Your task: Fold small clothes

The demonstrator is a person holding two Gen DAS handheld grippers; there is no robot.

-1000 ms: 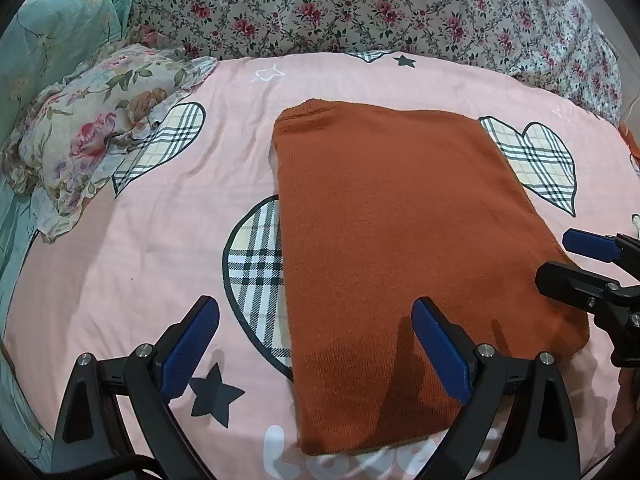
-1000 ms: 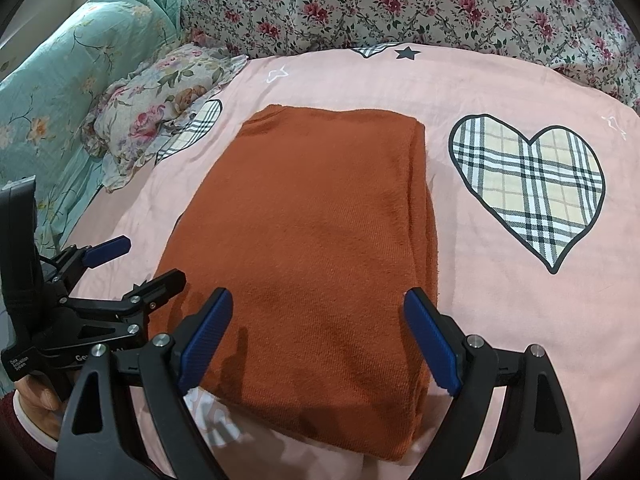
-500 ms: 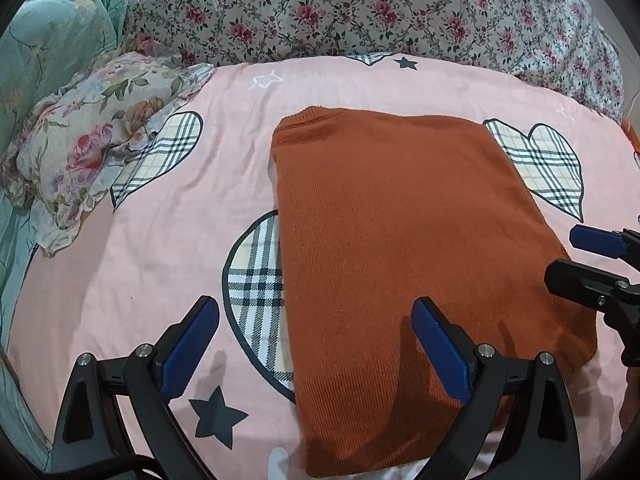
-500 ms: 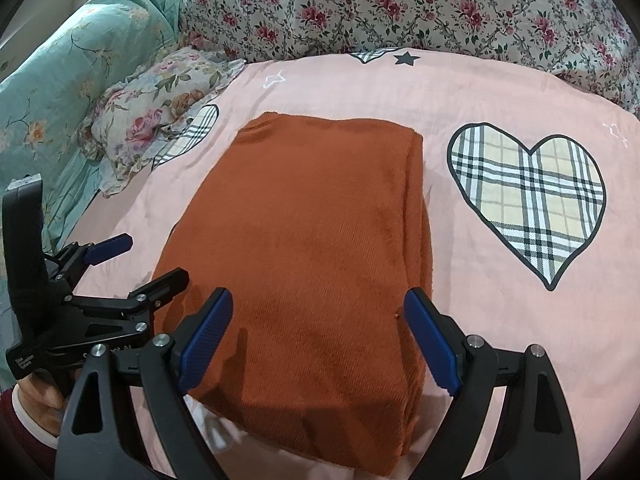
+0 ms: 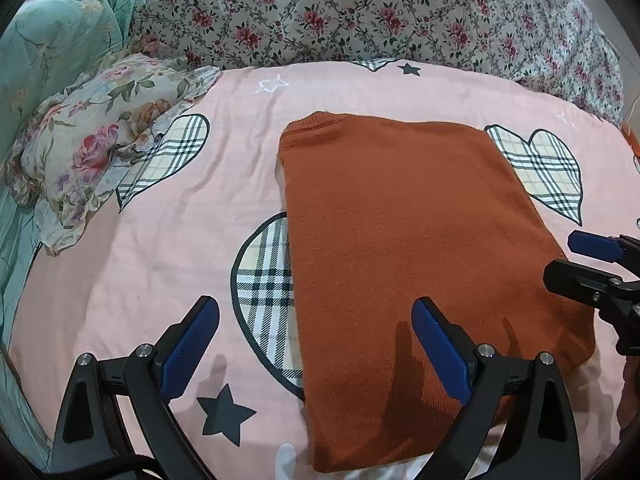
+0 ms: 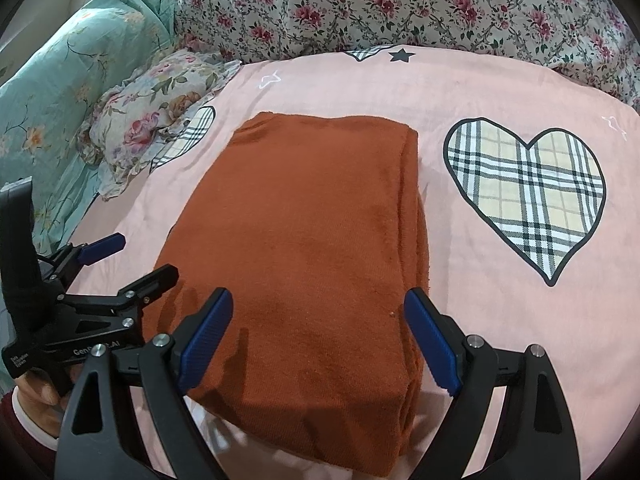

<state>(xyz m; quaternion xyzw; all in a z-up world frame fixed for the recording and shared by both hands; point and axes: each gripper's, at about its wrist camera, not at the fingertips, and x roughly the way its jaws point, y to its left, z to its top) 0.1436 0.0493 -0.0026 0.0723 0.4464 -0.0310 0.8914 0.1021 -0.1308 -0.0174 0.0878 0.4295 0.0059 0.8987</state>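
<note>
A rust-orange knitted sweater [image 5: 400, 240] lies folded into a flat rectangle on the pink bedsheet [image 5: 160, 240]. My left gripper [image 5: 316, 344] is open and hovers over the sweater's near left edge, one finger over the sheet and the other over the knit. In the right wrist view the sweater [image 6: 312, 240] shows stacked layers along its right side. My right gripper [image 6: 320, 340] is open above the near end, with its right finger by that layered edge. Each gripper shows in the other's view: the right gripper [image 5: 580, 264] and the left gripper [image 6: 132, 264]. Neither holds anything.
A floral pillow [image 5: 100, 152] lies at the left, teal bedding [image 5: 52, 40] behind it and a flowered quilt [image 5: 360, 12] along the back. Plaid hearts [image 6: 528, 188] are printed on the sheet. A hand with a dark red sleeve [image 6: 28, 412] holds the left gripper.
Both views have shifted very slightly toward the sweater's near end. The sweater lies as before and both grippers stay open and empty.
</note>
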